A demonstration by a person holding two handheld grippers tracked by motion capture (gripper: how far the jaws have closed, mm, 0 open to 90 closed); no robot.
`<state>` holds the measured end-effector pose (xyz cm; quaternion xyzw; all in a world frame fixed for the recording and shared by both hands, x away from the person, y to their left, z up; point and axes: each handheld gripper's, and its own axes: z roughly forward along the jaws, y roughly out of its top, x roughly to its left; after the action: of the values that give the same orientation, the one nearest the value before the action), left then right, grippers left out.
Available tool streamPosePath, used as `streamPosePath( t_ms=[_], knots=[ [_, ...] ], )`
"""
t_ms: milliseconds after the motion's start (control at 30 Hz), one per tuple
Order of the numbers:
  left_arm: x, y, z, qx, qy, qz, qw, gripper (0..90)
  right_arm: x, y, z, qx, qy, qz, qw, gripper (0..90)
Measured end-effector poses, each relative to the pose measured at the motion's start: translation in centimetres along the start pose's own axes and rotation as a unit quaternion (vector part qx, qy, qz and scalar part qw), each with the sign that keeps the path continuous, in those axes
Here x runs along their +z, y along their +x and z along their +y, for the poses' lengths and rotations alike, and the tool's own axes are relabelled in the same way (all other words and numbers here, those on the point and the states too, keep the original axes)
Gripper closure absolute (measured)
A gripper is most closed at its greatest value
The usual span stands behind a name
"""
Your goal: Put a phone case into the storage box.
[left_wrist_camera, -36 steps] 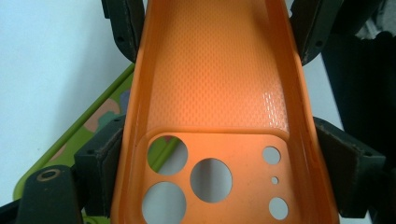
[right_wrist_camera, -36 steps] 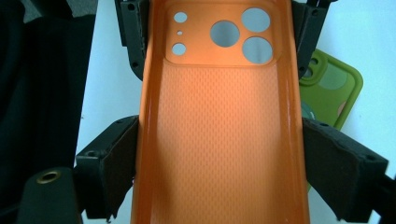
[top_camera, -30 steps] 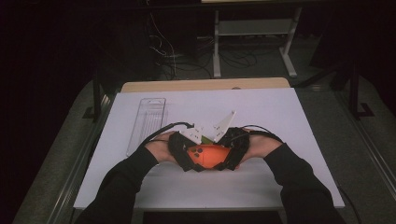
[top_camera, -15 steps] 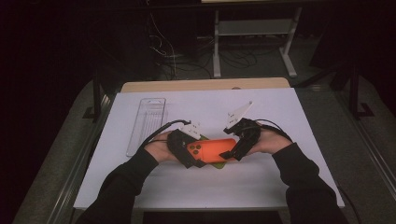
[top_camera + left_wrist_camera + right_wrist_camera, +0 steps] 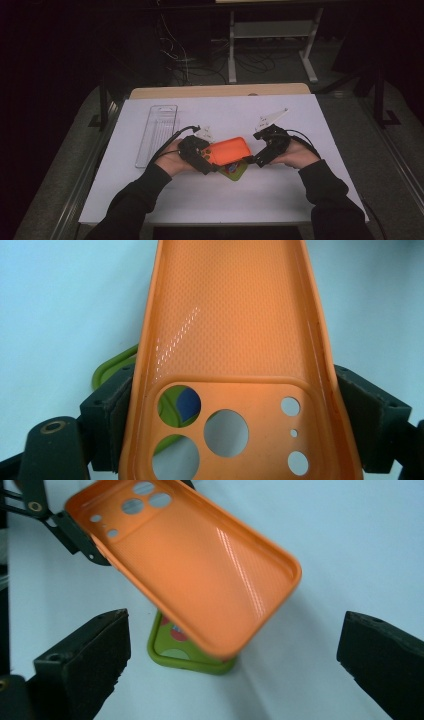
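Orange phone case (image 5: 235, 335), glossy, camera holes, clamped in left tool (image 5: 205, 159), right tool (image 5: 255, 159) jaws just opened, apart.

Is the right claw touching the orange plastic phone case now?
Apart. In the right gripper view, the right claw stands wide open, with bare table between each pad and the orange plastic phone case.
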<state>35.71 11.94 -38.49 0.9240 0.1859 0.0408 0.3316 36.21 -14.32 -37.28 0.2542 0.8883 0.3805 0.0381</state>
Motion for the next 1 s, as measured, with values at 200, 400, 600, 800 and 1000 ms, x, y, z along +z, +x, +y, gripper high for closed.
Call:
streamPosePath(
  t_ms=[200,400,600,800,1000],
  knots=[
    [0.0,0.2,-0.1,-0.019,0.003,0.023,0.9995,16.2,0.2,0.0,-1.2,0.034,-0.012,-0.015,0.9992,0.0],
    [-0.3,0.5,0.0,-0.036,0.003,0.032,0.9988,16.2,0.0,0.1,-2.6,0.065,-0.028,-0.04,0.9967,0.0],
    [-0.3,0.3,0.0,-0.07,-0.014,0.037,0.9968,16.2,0.0,0.4,-3.9,0.091,-0.04,-0.074,0.9923,0.0],
    [-0.9,0.9,-0.1,-0.064,-0.009,0.035,0.9973,16.1,0.5,0.4,-4.9,0.102,-0.036,-0.093,0.9897,0.0],
    [-0.8,0.8,0.0,-0.066,-0.01,0.031,0.9973,16.1,0.7,0.2,-4.7,0.097,-0.045,-0.102,0.9891,0.0]
  ],
)
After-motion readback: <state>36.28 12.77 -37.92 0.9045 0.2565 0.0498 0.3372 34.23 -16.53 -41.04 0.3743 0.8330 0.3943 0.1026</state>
